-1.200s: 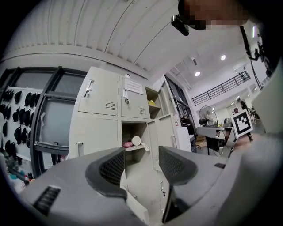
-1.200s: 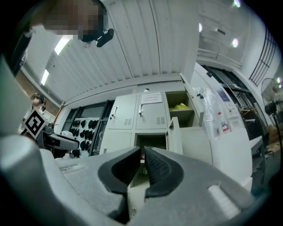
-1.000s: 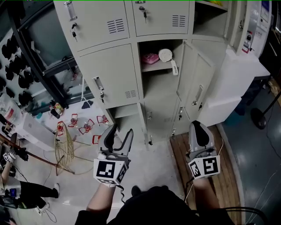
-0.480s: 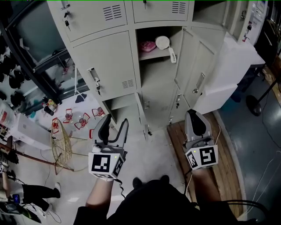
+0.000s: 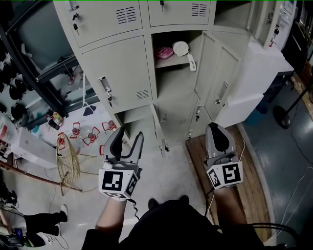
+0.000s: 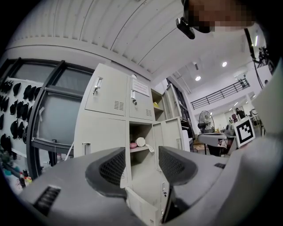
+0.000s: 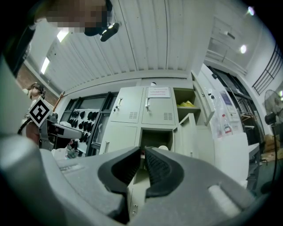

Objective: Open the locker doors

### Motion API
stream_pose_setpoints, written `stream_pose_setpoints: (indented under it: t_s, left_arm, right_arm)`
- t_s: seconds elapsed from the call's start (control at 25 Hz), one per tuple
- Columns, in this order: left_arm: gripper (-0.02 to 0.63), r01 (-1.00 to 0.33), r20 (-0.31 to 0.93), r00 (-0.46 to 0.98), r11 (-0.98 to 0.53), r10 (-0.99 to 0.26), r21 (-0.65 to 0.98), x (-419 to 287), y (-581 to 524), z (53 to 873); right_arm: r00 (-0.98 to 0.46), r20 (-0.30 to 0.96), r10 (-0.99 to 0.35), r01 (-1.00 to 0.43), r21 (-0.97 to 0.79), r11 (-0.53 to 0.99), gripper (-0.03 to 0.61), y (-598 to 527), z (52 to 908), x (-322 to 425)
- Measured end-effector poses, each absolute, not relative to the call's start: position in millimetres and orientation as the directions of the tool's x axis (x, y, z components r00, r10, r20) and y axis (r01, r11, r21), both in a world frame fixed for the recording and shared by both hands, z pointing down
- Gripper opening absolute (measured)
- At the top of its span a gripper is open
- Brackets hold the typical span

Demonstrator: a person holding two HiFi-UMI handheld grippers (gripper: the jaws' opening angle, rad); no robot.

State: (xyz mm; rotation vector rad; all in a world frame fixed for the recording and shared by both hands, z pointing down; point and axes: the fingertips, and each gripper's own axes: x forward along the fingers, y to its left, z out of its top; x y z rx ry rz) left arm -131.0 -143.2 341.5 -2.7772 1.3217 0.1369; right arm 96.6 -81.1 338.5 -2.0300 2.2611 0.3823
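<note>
The beige locker bank (image 5: 120, 73) stands ahead of me. Its middle-left door (image 6: 95, 134) is closed, with a handle (image 5: 104, 85) and key. The middle compartment (image 5: 173, 51) is open, with a pink item and a white round item on its shelf, and its door (image 5: 217, 78) swings right. Below, two lower doors (image 5: 159, 129) stand ajar. The top doors (image 5: 178, 10) are closed. My left gripper (image 5: 128, 138) (image 6: 141, 165) is open and empty, short of the lockers. My right gripper (image 5: 218, 128) (image 7: 142, 163) is shut on nothing, also clear of the doors.
A wooden board (image 5: 247, 166) lies on the floor under my right gripper. Red stands (image 5: 90, 136) and a wire frame (image 5: 68, 163) clutter the floor at left. A white cabinet (image 5: 257, 73) stands right of the lockers. A person (image 5: 41, 229) is at lower left.
The head view has shifted, so the lockers sit a little higher in frame than a second ago. Both grippers keep their places before the lockers, jaws unchanged.
</note>
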Motion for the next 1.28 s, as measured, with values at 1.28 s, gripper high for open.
stream_pose_setpoints:
  t_s: [1.28]
  left_arm:
    - [0.233, -0.799, -0.087, 0.6, -0.601, -0.795, -0.019, -97, -156, 351]
  right_arm:
    - [-0.152, -0.22, -0.964, -0.986, 0.106, 0.132, 0.018, -93, 347, 130]
